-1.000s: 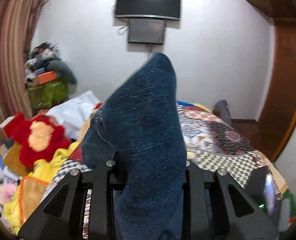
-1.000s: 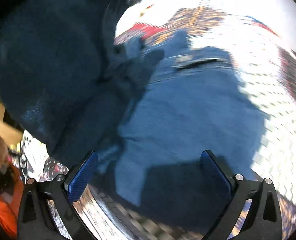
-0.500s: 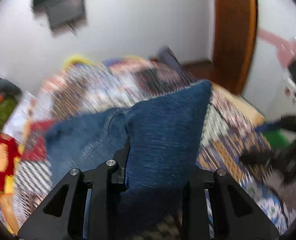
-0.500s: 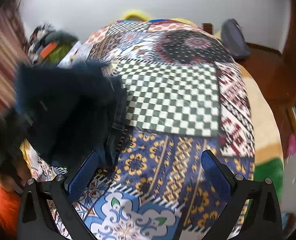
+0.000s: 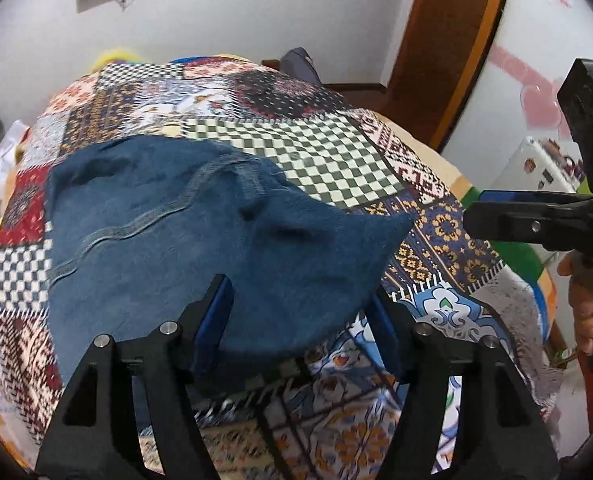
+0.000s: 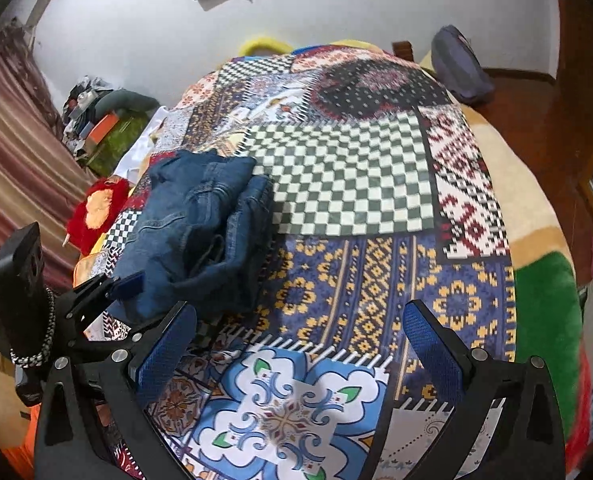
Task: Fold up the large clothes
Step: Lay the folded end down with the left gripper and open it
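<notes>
While a patchwork bedspread (image 6: 376, 264) of checks, florals and woven-looking diamond prints covers the whole bed, its cloth lies mostly flat, with a plush tan and green blanket (image 6: 536, 280) showing at its right edge. The jeans (image 5: 200, 236), thick blue denim with raised double-stitched seams, sit on the left part of the bedspread in a rumpled, roughly folded heap; one pointed corner juts out to the right in the left wrist view. Beyond the bed, a red plush toy (image 6: 96, 208) lies beside striped curtains (image 6: 12, 168). The left gripper (image 5: 296, 320), black with blue ribbed pads, has just been opening: its jaws stand apart, the denim's near edge lies between them, and the pads do not press on it. The right gripper (image 6: 296, 344) hangs over bare bedspread just right of the jeans, its fingers spread wide with nothing between them. A hand (image 5: 582, 300) grips its handle at the right edge of the left wrist view.
</notes>
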The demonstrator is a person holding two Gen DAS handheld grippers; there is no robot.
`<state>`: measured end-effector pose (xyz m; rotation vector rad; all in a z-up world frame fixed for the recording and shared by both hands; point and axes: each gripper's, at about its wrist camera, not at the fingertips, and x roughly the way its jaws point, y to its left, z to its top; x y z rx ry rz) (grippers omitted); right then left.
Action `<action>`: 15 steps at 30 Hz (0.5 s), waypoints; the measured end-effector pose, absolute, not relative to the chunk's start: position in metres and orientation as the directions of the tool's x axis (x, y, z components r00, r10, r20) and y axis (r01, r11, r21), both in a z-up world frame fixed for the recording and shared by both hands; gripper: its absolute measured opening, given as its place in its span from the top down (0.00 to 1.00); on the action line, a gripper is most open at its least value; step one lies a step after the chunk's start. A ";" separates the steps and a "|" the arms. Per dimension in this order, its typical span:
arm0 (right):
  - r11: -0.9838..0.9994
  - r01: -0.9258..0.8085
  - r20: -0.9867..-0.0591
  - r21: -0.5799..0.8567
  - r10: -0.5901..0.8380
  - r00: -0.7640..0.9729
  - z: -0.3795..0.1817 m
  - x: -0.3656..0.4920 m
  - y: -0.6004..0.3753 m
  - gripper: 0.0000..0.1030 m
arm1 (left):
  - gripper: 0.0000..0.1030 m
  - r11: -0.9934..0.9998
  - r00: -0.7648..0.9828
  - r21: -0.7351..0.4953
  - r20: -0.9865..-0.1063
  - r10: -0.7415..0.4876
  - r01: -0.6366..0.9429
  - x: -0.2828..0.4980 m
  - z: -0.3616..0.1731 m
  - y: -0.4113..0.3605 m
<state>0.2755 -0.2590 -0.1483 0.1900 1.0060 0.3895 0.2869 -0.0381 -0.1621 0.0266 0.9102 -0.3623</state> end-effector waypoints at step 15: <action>0.856 -0.444 -0.761 0.264 0.468 0.449 -0.123 0.293 -0.148 0.00 | 0.07 0.995 0.704 -0.101 -0.707 -0.067 -0.007 0.270 -0.124 0.098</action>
